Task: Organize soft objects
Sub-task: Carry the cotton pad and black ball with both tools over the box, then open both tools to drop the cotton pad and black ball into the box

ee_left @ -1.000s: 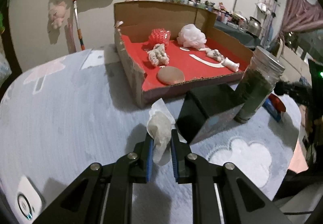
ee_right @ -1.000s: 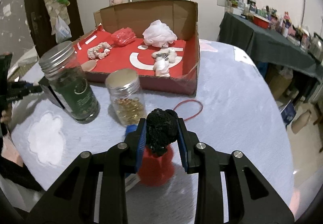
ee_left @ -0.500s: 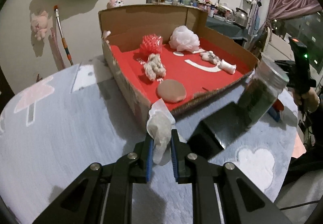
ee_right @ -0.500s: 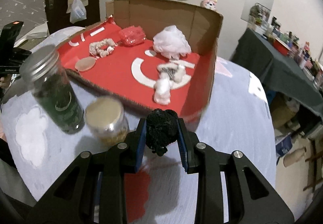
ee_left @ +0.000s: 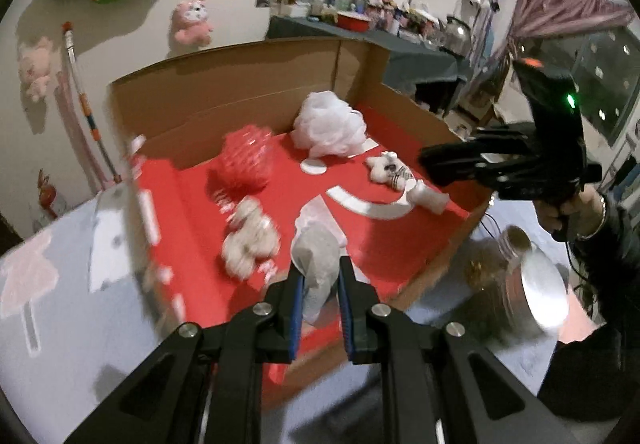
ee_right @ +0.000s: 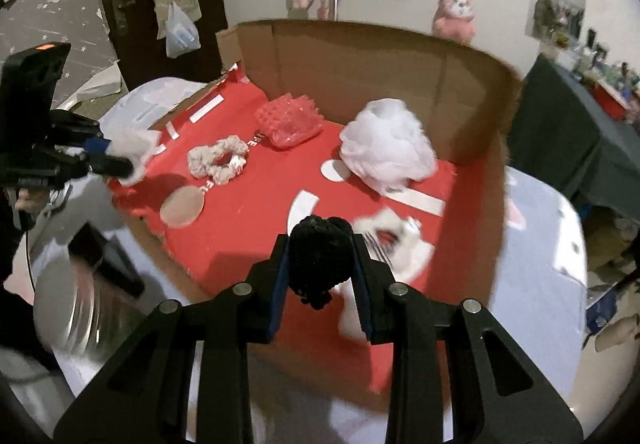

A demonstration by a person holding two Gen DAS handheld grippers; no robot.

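Note:
My left gripper (ee_left: 321,278) is shut on a white crumpled soft cloth (ee_left: 316,256) and hangs over the front of the cardboard box (ee_left: 248,83) with the red floor. In the right wrist view it (ee_right: 120,163) enters from the left, at the box's left rim. My right gripper (ee_right: 320,244) is shut on a black fuzzy ball (ee_right: 320,260) over the box's near right part. A white mesh pouf (ee_right: 386,147), a red spiky pad (ee_right: 290,119), a pale scrunchie (ee_right: 218,159), a tan round pad (ee_right: 182,207) and a small white plush toy (ee_right: 400,244) lie inside the box.
A metal-lidded jar (ee_left: 536,292) and a smaller jar (ee_left: 508,240) stand on the pale blue table cover (ee_right: 536,252) outside the box's front. A black block (ee_right: 104,256) sits beside them. A person's hand (ee_left: 568,203) holds the right gripper. Pink plush toys hang on the wall.
Both grippers have moved forward and a little up with their loads, from over the table cover to over the box. The jars and black block have slid toward the frames' lower edges.

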